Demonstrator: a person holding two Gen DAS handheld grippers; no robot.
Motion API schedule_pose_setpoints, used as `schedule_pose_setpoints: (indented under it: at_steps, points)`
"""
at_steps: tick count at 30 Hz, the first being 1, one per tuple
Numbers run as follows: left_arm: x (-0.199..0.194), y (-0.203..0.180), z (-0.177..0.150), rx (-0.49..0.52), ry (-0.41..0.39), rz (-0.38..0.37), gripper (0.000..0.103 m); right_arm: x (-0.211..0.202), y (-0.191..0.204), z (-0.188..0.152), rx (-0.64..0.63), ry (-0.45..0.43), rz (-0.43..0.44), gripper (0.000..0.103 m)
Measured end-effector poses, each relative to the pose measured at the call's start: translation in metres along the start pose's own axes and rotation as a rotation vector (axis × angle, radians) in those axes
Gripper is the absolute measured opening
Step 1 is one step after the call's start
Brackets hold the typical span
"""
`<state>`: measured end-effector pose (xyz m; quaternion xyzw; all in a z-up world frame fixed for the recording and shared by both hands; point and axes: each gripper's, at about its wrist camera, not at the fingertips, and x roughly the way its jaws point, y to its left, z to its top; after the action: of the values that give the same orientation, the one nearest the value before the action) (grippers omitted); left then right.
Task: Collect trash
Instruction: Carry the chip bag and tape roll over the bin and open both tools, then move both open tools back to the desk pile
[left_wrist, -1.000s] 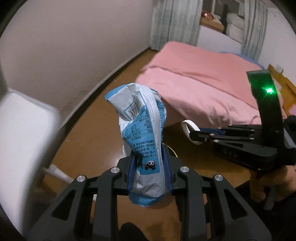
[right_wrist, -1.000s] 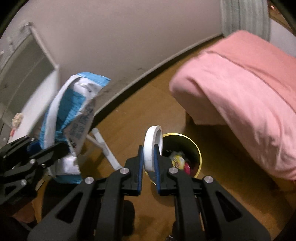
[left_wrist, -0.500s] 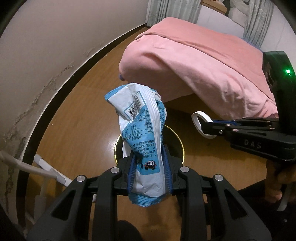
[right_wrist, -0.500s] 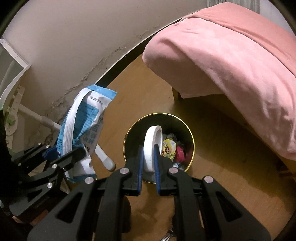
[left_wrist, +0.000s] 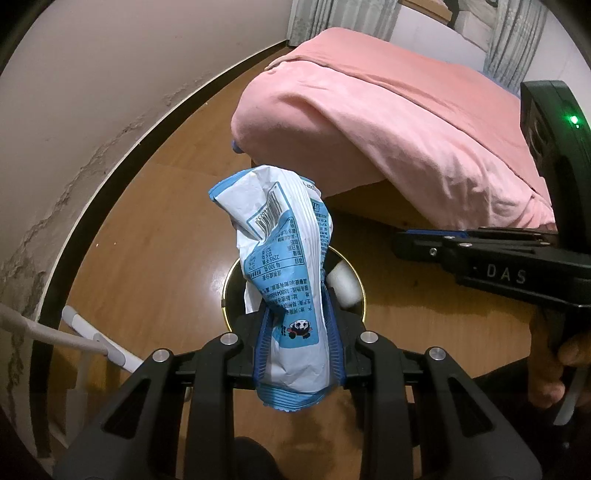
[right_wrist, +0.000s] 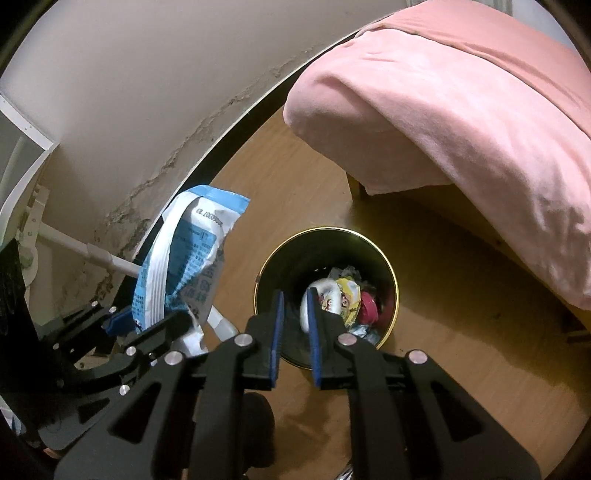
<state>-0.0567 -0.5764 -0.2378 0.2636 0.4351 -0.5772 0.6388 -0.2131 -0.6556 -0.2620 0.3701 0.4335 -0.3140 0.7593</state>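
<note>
Both grippers point down over the black bin (right_wrist: 325, 258) on the wooden floor beside the pink bed (right_wrist: 461, 122). The left gripper (left_wrist: 298, 345) clamps an upright blue-and-white snack bag (left_wrist: 284, 266). The right gripper (right_wrist: 294, 328), marked "DAS", is parted and empty above a white ring (left_wrist: 345, 282) in the bin.

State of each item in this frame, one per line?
Left gripper: shut on the snack bag.
Snack bag: crumpled, upright, held above the bin.
Right gripper: open, holding nothing, over the bin.
White ring: loose in the bin, blurred.
Bin: upright, partly filled with trash.
</note>
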Motion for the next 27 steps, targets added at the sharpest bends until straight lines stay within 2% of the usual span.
schedule_pose_setpoints:
  at_steps: [2,3,6,7,10,23,27]
  points:
    - [0.001,0.0,0.0,-0.001,0.003,-0.003,0.027,-0.001,-0.001,0.0,0.005,-0.006,-0.001,0.055]
    - [0.001,-0.001,0.0,-0.001,0.004,-0.004,0.027,-0.004,-0.002,0.0,0.009,-0.019,-0.007,0.058]
    - [0.003,-0.002,0.001,-0.004,0.008,-0.005,0.028,-0.008,-0.004,0.001,0.018,-0.034,-0.005,0.058]
    - [0.004,-0.003,0.001,-0.004,0.007,-0.007,0.033,-0.009,-0.006,0.001,0.024,-0.036,-0.004,0.058]
    - [0.006,-0.006,0.002,-0.004,0.003,-0.013,0.061,-0.01,-0.009,0.001,0.03,-0.041,-0.007,0.058]
    - [0.012,-0.02,0.005,0.015,0.002,-0.004,0.066,-0.019,-0.021,-0.002,0.049,-0.056,-0.011,0.059]
    - [0.005,-0.021,0.002,0.019,-0.018,0.017,0.077,-0.026,-0.021,-0.002,0.037,-0.068,-0.026,0.065]
